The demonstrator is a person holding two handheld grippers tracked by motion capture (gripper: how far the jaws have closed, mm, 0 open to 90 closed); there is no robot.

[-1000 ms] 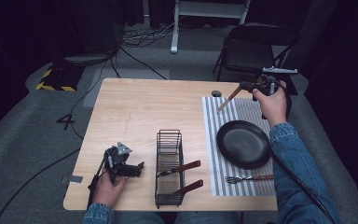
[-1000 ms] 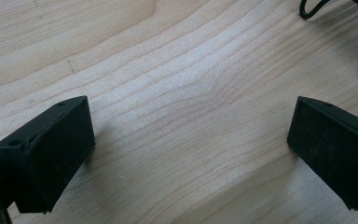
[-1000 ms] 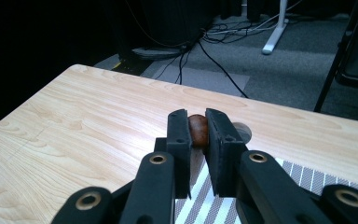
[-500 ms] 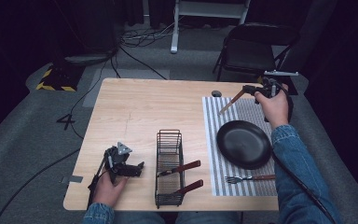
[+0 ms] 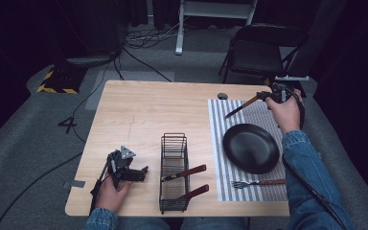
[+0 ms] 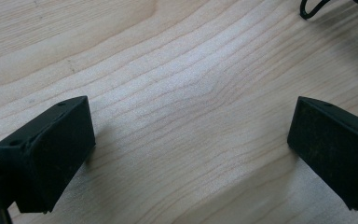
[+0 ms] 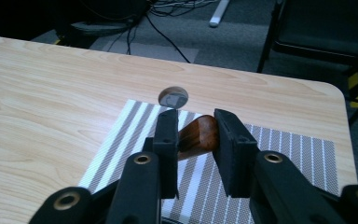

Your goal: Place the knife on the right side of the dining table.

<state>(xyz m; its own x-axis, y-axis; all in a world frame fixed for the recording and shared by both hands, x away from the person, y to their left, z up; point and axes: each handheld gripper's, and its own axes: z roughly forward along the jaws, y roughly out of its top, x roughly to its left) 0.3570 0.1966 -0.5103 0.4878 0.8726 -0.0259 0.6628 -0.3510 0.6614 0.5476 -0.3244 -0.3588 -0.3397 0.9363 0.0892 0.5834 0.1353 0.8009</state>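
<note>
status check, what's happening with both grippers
Left gripper open, idle on table. Right gripper jaws just opening, utensil between them, over mat. Plate alongside, not in the way.

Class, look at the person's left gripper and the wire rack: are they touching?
Apart. The high view shows a strip of bare table between the left gripper and the wire rack. The left gripper view shows its open jaws over bare wood.

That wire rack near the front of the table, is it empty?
No. The wire rack holds two pieces of wooden-handled cutlery, their handles sticking out over its right side.
</note>
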